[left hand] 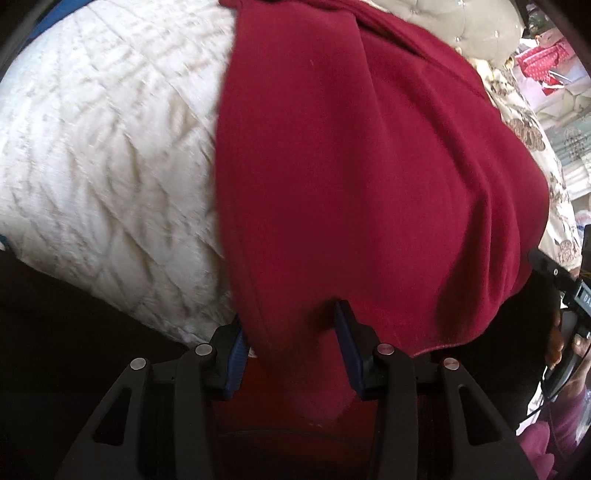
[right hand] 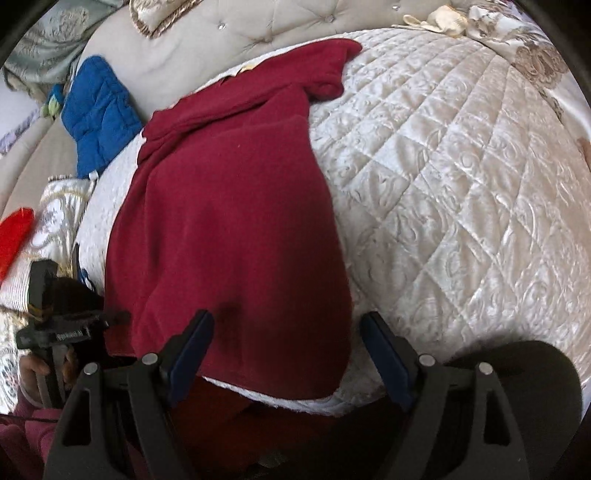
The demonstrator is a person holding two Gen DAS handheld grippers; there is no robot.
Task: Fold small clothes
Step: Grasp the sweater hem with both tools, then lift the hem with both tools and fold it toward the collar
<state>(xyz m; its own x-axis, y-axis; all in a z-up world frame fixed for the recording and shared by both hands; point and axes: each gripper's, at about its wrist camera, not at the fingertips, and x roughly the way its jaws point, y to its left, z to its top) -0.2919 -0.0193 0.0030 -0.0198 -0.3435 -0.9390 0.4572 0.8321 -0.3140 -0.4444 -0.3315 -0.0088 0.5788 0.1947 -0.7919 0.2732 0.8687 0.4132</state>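
Note:
A dark red garment (right hand: 229,206) lies spread on the white quilted bedspread (right hand: 461,184), one sleeve folded over near the far end. My right gripper (right hand: 290,339) stands open over its near hem; the cloth lies between the wide-apart fingers without either pad pressing on it. In the left wrist view the same red garment (left hand: 369,184) fills the middle, and my left gripper (left hand: 291,332) is shut on a bunched fold of it at the near edge. The left gripper (right hand: 55,325), with the hand on it, also shows at the garment's left side. The right gripper (left hand: 569,295) shows at the far right edge.
A blue quilted garment (right hand: 96,114) lies against the tufted grey headboard (right hand: 207,48). Patterned pillows (right hand: 55,221) and something bright red (right hand: 14,236) sit at the left. A cream item (right hand: 439,20) rests at the far edge. To the right of the garment the bedspread is bare.

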